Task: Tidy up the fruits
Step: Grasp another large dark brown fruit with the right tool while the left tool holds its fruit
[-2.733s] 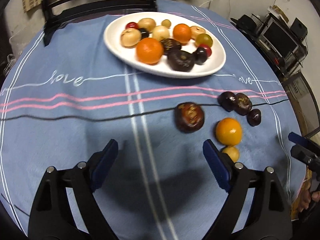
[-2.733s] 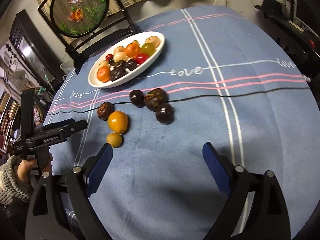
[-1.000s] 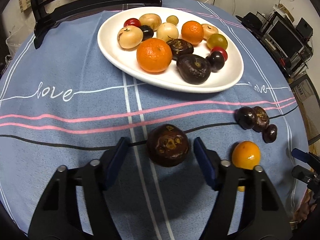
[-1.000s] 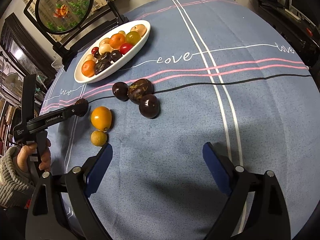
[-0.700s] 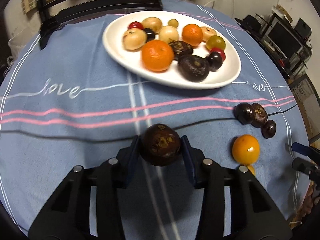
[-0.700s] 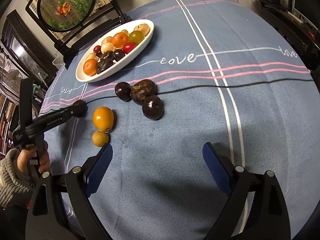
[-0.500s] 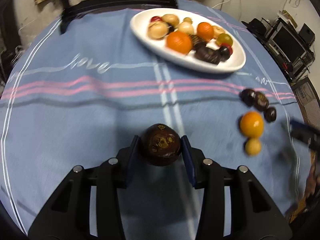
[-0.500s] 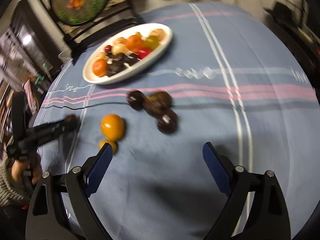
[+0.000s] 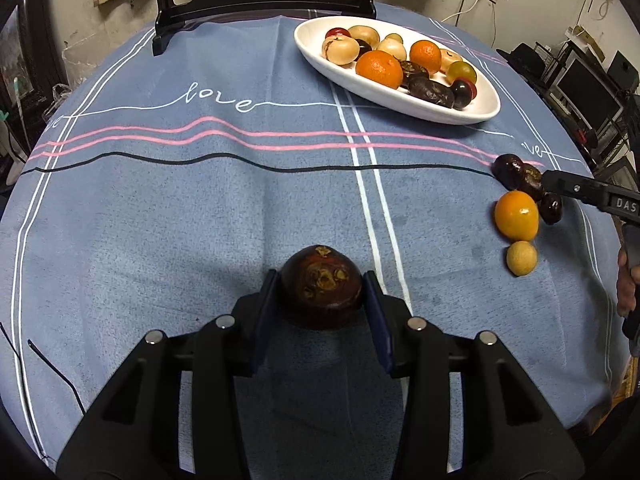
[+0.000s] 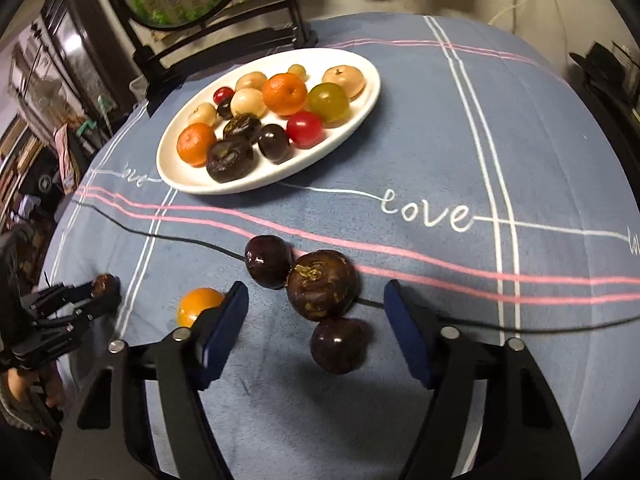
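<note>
Over the blue-clothed bench (image 9: pixel 160 208), we are gripping a dark mangosteen (image 9: pixel 321 285) in the left hand-held gripper (image 9: pixel 322 300), its pads pressing the fruit on both sides, well apart from the white oval plate (image 9: pixel 476 114) at one o'clock. We judge the squeeze across the widest part is keeping the round fruit from rolling out on its way to the plate.

We are hovering the right hand-held gripper (image 10: pixel 316 312) wide apart over a cluster of three dark fruits: one at eleven o'clock (image 10: pixel 268 261), a larger one (image 10: pixel 322 285) in the middle, a third (image 10: pixel 338 345) nearest the camera. The jaws are straddling them, apparently lining up the next pick.

Counting the loose fruit on the cloth, we are seeing three dark ones, one orange (image 9: pixel 516 215) and one small yellow fruit (image 9: pixel 521 258) just beside it. On the plate we are counting about thirteen pieces, two oranges among them; some overlap, so that tally is uncertain.
</note>
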Action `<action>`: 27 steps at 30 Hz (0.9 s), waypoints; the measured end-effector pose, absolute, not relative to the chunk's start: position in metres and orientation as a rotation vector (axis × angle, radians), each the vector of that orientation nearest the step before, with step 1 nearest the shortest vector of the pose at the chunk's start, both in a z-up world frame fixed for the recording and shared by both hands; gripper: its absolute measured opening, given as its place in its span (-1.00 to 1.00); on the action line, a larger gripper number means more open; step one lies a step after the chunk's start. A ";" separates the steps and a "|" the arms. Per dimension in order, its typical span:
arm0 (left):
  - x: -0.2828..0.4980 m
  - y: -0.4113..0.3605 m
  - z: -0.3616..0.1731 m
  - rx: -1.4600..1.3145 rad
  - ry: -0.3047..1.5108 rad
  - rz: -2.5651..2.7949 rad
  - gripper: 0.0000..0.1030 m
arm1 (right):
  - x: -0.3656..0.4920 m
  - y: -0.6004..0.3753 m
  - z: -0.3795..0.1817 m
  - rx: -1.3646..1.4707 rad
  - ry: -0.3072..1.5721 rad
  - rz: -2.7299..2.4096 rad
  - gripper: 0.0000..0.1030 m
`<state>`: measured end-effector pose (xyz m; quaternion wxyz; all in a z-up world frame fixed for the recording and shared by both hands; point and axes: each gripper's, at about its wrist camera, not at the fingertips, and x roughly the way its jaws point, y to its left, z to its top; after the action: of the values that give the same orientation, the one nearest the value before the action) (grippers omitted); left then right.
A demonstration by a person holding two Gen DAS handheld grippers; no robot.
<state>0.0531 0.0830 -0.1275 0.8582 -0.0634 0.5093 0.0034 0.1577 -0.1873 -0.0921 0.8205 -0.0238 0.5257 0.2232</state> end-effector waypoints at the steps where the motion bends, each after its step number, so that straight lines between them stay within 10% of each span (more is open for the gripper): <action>1: 0.053 0.083 -0.127 -0.134 1.070 0.008 -0.16 | 0.158 -0.185 -0.094 -0.064 1.120 0.485 0.26; 27: 0.054 0.069 -0.132 -0.034 1.067 0.041 -0.06 | 0.164 -0.174 -0.112 -0.121 1.126 0.515 0.07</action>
<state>0.0541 0.0685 -0.1316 0.8606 -0.0164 0.5086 0.0197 0.1640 -0.1745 -0.1117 0.8126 -0.0568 0.5275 0.2413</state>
